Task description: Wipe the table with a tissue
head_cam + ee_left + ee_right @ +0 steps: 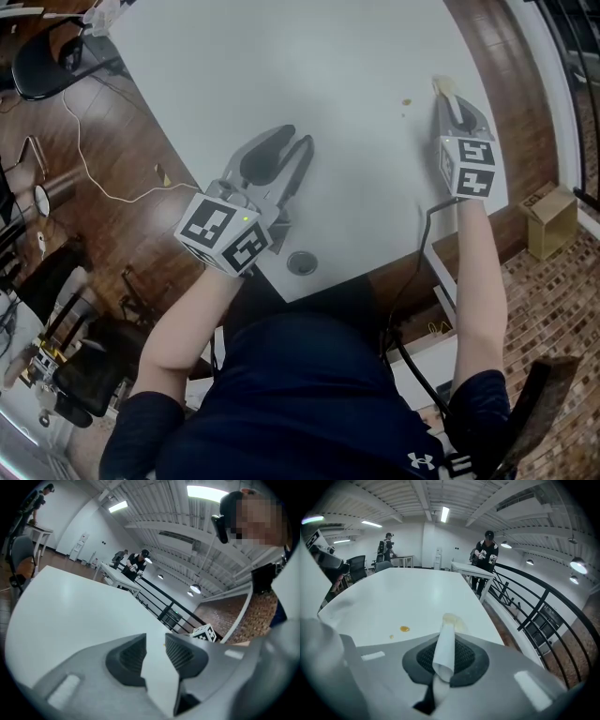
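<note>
A rolled white tissue (446, 651) is pinched between the jaws of my right gripper (446, 641), and its yellow-stained tip (451, 619) sticks out forward. In the head view the right gripper (448, 101) lies low over the white table (281, 66) near its right edge, with the tissue (443, 86) at its front. A small orange drop (404, 629) sits on the table just left of the tissue tip, also visible as the drop (406, 101). My left gripper (292, 141) rests near the table's front, open, with nothing between its jaws (154, 653).
A round grommet (301, 262) sits in the table by the front edge. A black chair (42, 61) and a white cable (89, 169) are on the wooden floor at left. A cardboard box (551, 220) stands at right. A black railing (525, 606) runs beside the table.
</note>
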A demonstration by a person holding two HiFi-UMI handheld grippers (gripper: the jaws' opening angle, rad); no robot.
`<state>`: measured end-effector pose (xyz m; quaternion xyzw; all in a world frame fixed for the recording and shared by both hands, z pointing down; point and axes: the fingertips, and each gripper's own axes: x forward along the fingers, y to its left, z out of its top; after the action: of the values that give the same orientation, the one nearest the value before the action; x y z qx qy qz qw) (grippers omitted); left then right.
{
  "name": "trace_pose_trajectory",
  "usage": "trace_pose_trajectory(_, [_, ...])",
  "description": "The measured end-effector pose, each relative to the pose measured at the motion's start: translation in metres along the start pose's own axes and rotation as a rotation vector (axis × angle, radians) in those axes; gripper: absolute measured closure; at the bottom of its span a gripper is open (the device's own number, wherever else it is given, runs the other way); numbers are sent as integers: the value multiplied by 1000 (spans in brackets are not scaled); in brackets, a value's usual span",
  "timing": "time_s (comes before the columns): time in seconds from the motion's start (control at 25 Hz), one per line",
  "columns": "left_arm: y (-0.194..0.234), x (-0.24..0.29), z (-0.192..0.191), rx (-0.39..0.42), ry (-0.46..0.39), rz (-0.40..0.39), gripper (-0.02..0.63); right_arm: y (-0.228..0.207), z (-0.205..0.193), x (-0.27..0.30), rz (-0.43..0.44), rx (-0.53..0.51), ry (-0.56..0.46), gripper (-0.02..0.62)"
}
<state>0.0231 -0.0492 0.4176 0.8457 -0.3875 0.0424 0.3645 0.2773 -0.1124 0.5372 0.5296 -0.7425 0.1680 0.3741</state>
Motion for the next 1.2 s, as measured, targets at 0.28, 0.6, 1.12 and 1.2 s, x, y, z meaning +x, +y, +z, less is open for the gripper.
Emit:
trace_pose_trajectory(0.28, [4,-5,2,-22,-17,4,480,16,3,0,32,-1,2,583])
trace_pose_trajectory(0.6, [5,-10,3,-50,-29,8,482,36,4,-5,72,25,4,583])
trace_pose_trajectory(1.12, [23,-29,4,-87,-48,19,482,58,7,-4,98,38,17,583])
trace_pose_trajectory(1.2, [24,-32,4,-90,-62,11,482,60,7,-6,98,39,19,583])
